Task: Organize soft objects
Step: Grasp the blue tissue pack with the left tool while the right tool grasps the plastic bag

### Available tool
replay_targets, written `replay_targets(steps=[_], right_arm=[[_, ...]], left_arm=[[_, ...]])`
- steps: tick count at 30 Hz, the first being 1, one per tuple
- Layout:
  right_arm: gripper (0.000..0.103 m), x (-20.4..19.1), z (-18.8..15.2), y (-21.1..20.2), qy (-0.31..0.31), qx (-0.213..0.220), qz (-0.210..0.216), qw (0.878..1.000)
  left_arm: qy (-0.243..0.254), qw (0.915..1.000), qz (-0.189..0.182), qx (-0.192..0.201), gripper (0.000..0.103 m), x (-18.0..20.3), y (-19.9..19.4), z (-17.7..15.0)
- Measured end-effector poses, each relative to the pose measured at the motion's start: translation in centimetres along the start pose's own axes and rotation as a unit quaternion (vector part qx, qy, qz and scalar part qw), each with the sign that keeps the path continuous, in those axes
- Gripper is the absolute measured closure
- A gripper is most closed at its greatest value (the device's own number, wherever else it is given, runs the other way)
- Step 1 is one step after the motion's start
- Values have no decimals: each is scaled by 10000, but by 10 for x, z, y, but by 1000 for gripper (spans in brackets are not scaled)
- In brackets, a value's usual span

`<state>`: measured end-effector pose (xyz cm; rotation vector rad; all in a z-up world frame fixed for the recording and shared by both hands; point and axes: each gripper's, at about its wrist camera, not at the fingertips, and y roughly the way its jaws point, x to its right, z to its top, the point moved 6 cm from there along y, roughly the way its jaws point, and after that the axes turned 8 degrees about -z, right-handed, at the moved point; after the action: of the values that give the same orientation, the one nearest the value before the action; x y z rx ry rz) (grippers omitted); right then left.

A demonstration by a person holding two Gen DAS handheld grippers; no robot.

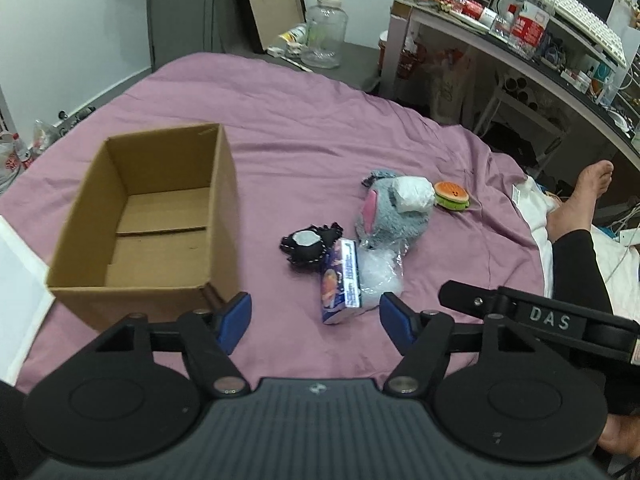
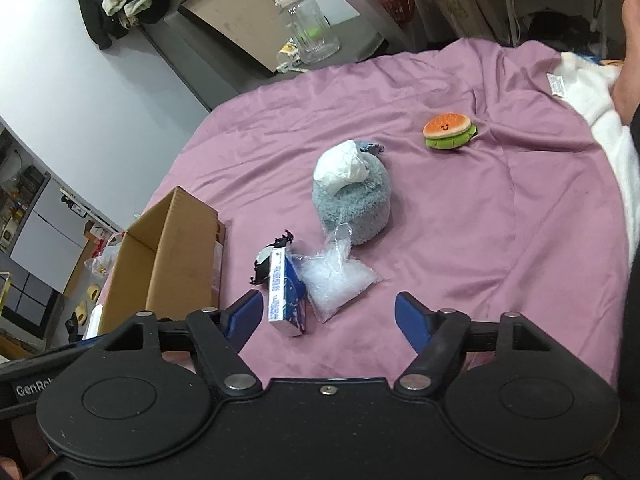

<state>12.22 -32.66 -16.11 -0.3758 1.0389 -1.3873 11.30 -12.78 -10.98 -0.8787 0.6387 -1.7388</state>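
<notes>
A: What sits closest to the lens?

B: The left gripper (image 1: 316, 320), its blue-padded fingers (image 1: 236, 320) spread wide with nothing between them. It hangs over the near edge of the purple bedspread (image 1: 304, 120). The right gripper (image 2: 328, 318) is the same: fingers apart, empty, low over the near edge.

A: And just past the fingertips?

B: A small blue-and-white box (image 1: 341, 282) standing on edge. A clear plastic bag (image 1: 378, 276) of white filling lies against its right side, and a black soft toy with a white patch (image 1: 306, 246) lies touching it on the far left side.

A: Where is the grey plush?

B: Around the middle of the bedspread, just behind the bag. The grey plush (image 1: 394, 212) has a pink ear and a crumpled white wad (image 1: 414, 194) resting on top of it. A small burger plush (image 1: 452, 196) sits beside it towards the right edge; in the right wrist view it stands clearly apart from the grey one.

A: The container?

B: An open cardboard box (image 1: 160, 216), upright and empty, on the left part of the bedspread near its near edge, apart from the toys.

A: Anything of the person?

B: A bare foot (image 1: 584, 192) and a dark trouser leg (image 1: 580, 264) beyond the right edge.
</notes>
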Motion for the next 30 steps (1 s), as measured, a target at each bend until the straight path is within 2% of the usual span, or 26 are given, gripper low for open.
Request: replay_targets(steps=[12,21,23,27,30], right_arm=[[45,17,9,37,336,-348,182,9987],[45,26,15,55,434,-552,244,9972],[45,29,17,59,467,-589,234,9969],[45,32,21,66,525,-629,263,9963],[44,30,19,71,552,-689,345,9955]], left_arm=[[1,9990,-99,-442,43,9,54,2],[51,9975,-58,-699,44,12,90,-1],[34,9972,-23,-751,50,10,99,-2],[-22,9963,18,-856,54,8,115,-4],[-58,9949,-8,-1003,69,5,126,-6]])
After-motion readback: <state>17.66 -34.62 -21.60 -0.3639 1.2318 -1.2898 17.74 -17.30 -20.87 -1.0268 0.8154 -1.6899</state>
